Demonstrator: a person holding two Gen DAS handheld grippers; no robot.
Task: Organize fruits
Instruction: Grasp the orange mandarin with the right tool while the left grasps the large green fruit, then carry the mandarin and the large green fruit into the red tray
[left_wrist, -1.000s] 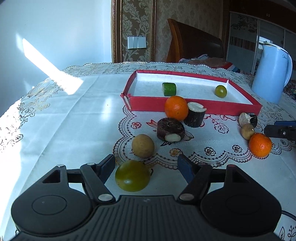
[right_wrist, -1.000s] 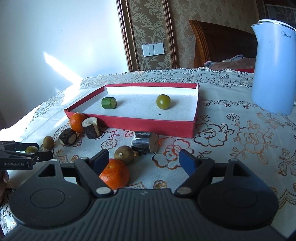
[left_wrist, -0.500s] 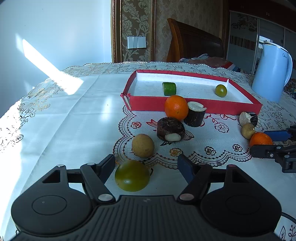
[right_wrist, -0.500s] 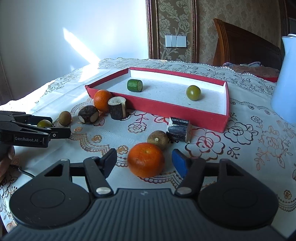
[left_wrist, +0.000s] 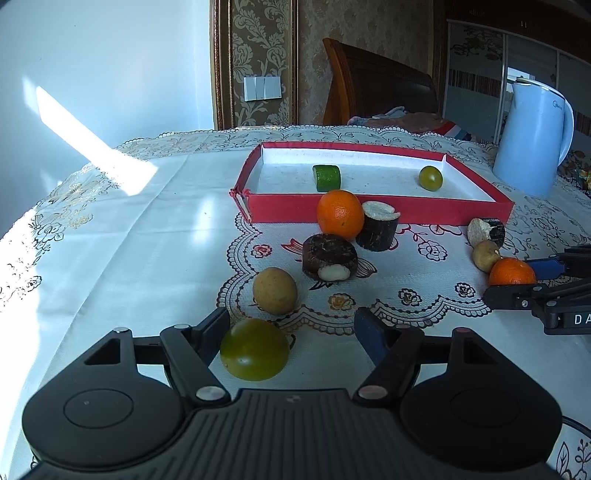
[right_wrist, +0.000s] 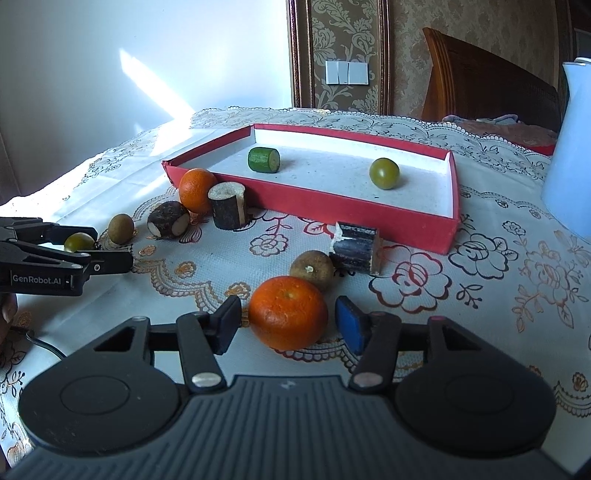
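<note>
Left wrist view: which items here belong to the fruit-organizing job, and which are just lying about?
Part of the job:
- red tray, holding a green chunk and a small green fruit
- green fruit between the left gripper jaws
- two oranges
- brown round fruits
- dark cut pieces

Lying about:
- blue kettle
- lace tablecloth

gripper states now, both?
Left gripper: open, round green tomato between jaws, ungripped.
Right gripper: jaws closing around round orange tangerine, not yet gripped.

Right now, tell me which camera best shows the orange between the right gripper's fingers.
The right wrist view: the orange fills the gap as the right gripper closes. The left wrist view shows it small at the right edge, partly hidden.
</note>
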